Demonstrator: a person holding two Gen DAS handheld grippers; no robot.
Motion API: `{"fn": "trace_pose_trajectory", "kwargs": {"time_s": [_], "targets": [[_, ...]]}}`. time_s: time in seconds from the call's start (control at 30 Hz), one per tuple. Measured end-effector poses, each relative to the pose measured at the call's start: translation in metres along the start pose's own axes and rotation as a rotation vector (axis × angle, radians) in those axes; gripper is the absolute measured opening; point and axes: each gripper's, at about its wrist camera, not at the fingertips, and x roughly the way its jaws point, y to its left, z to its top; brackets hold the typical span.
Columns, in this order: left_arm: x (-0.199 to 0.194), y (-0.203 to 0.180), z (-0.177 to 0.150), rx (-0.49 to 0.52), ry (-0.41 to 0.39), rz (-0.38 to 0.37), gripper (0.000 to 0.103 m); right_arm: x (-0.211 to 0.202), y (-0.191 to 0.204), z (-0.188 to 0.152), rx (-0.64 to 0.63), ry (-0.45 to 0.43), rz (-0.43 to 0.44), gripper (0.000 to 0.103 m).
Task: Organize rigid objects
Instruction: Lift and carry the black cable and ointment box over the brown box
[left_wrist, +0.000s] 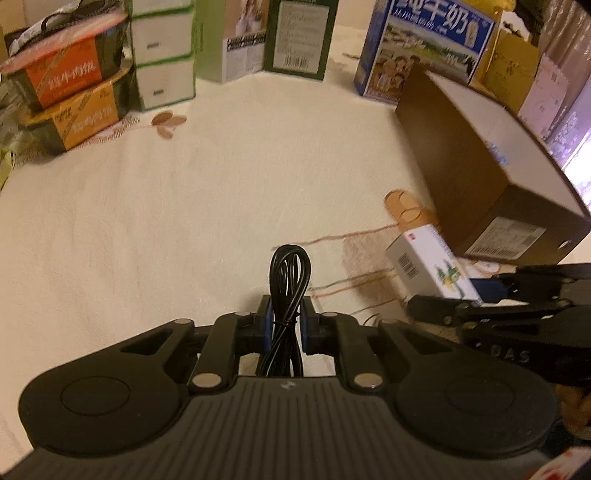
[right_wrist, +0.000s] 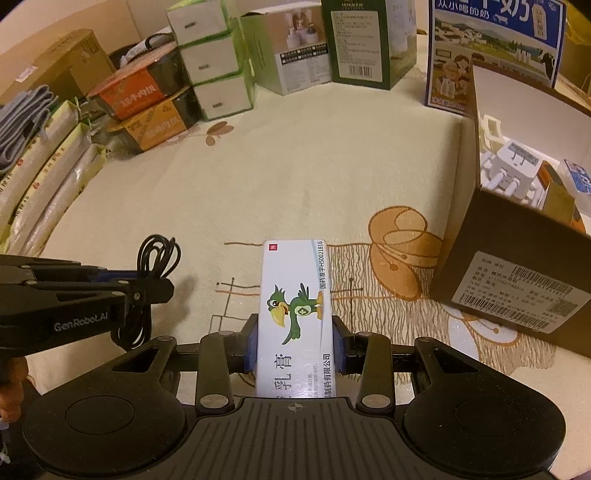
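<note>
L gripper (left_wrist: 287, 325) jaws clamp cable bundle (left_wrist: 289, 280) | R gripper (left_wrist: 476, 291) holds ointment box (left_wrist: 430, 266) | brown box (left_wrist: 491, 177) nr

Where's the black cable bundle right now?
The black cable bundle is clamped in the left gripper, held above the cream tablecloth, left of the right gripper holding the ointment box.

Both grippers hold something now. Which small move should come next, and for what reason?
Probably carry the right gripper forward and right, over the open brown box. It is shut on the white ointment carton, and that box already holds a white plug adapter. The left gripper, shut on the coiled black cable, can wait.
</note>
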Motion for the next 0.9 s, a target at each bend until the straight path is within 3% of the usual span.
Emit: {"fn": "trace_pose_trajectory", "kwargs": {"time_s": [0.43, 0.7, 0.9], "targets": [[-0.032, -0.053, 0.055, 0.079, -0.112, -0.105, 0.011, -0.057, -0.020, 0.034, 0.025, -0.117, -0.031, 0.035], [-0.033, -0.106, 0.100, 0.154, -0.175, -0.187, 0.011, -0.097, -0.066, 0.063, 0.085, -0.220, -0.119, 0.035], [-0.018, -0.149, 0.126, 0.198, -0.179, -0.245, 0.011, -0.116, -0.109, 0.076, 0.145, -0.258, -0.208, 0.035]]}}
